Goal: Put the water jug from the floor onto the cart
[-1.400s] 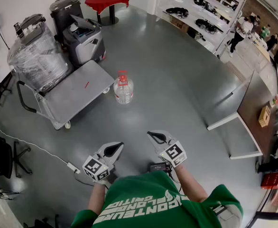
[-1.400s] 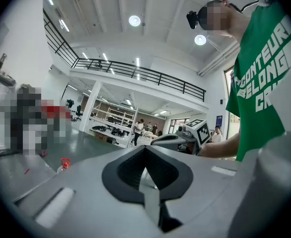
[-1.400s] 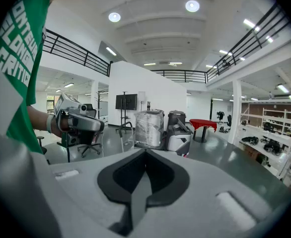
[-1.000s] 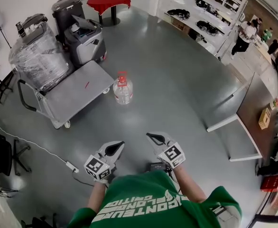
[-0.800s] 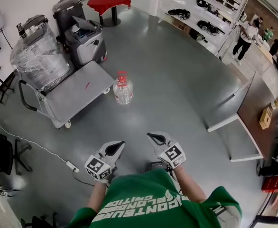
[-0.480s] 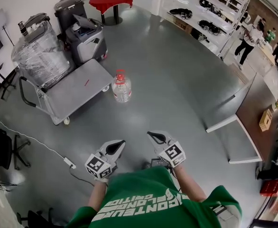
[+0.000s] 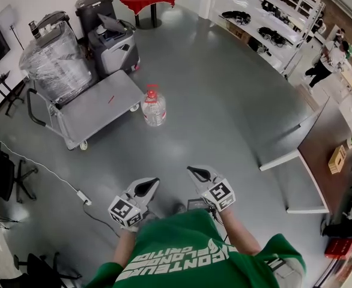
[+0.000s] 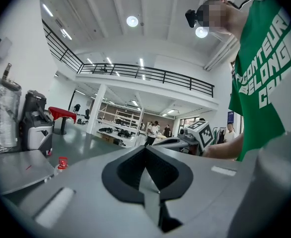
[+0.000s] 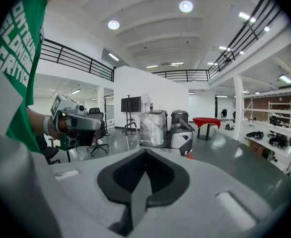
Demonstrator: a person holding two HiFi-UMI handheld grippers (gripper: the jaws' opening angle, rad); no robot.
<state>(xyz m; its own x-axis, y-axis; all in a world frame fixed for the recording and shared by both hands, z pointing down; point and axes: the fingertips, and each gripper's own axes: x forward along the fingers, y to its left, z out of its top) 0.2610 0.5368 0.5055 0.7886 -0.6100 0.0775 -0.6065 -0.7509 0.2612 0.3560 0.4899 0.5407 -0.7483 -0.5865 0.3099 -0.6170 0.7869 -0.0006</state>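
On the floor just beside the cart (image 7: 95, 110) stands the water jug (image 7: 154, 109), upright and well apart from me, so nothing of the task is done. All of it is left, I judge: walk up, take hold, lift it onto the bare deck. My left gripper (image 7: 146, 188) and right gripper (image 7: 197, 174) are each pressed together on nothing. Only the head view shows jug and cart whole; the left gripper view catches just the jug's red cap (image 8: 62, 162) past the deck's edge, and the right gripper view shows the wrapped load (image 9: 153, 128) but hardly any jug
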